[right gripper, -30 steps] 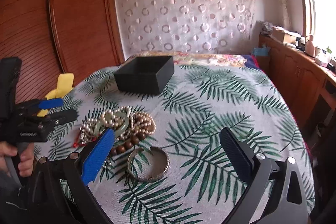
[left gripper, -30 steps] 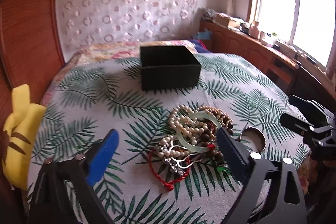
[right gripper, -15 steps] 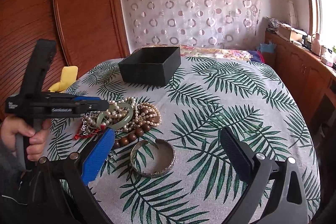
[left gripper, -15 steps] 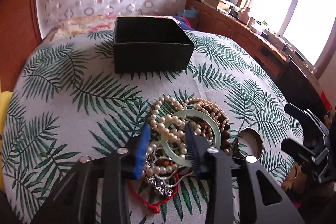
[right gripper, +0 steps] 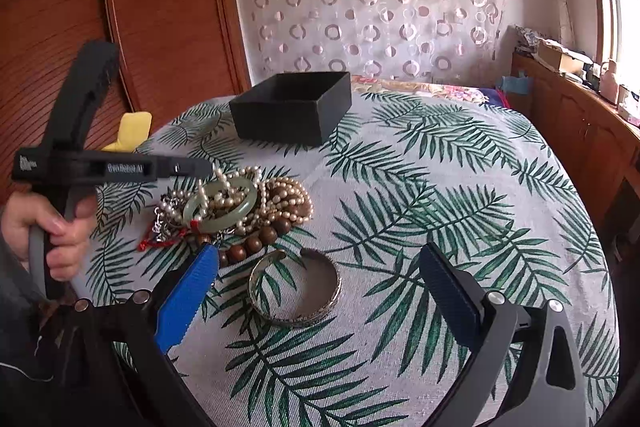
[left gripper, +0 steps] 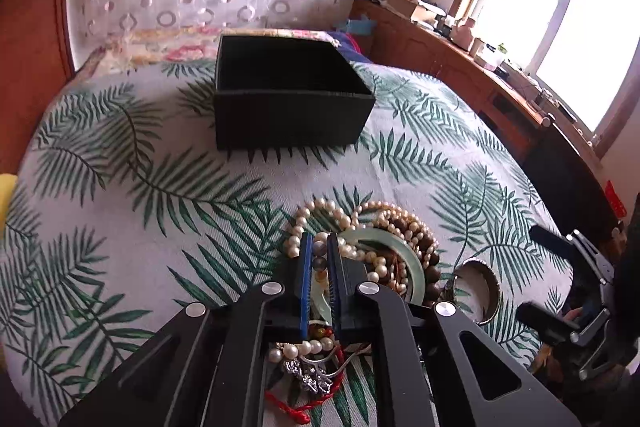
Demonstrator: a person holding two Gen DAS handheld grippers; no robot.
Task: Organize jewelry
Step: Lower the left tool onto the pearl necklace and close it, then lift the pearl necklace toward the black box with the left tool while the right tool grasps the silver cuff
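Observation:
A heap of jewelry (left gripper: 360,259) lies on the leaf-print tablecloth: pearl strands, brown wooden beads, a pale green jade bangle (right gripper: 220,205) and a red cord (left gripper: 296,409). My left gripper (left gripper: 318,247) is over the heap and shut on a bead strand (left gripper: 319,259); it also shows in the right wrist view (right gripper: 200,169). A silver cuff bracelet (right gripper: 296,291) lies apart, right of the heap. My right gripper (right gripper: 316,279) is open and empty just above the cuff. An open black box (left gripper: 288,99) stands farther back.
The round table (right gripper: 460,187) fills both views. A yellow plush toy (right gripper: 132,131) sits past its left edge by wooden wardrobe doors. A wooden sideboard (right gripper: 580,115) with clutter runs under the window on the right.
My left gripper has come down onto the jewelry heap and closed from wide open to shut on a bead strand. The right gripper has stayed open and nearly still.

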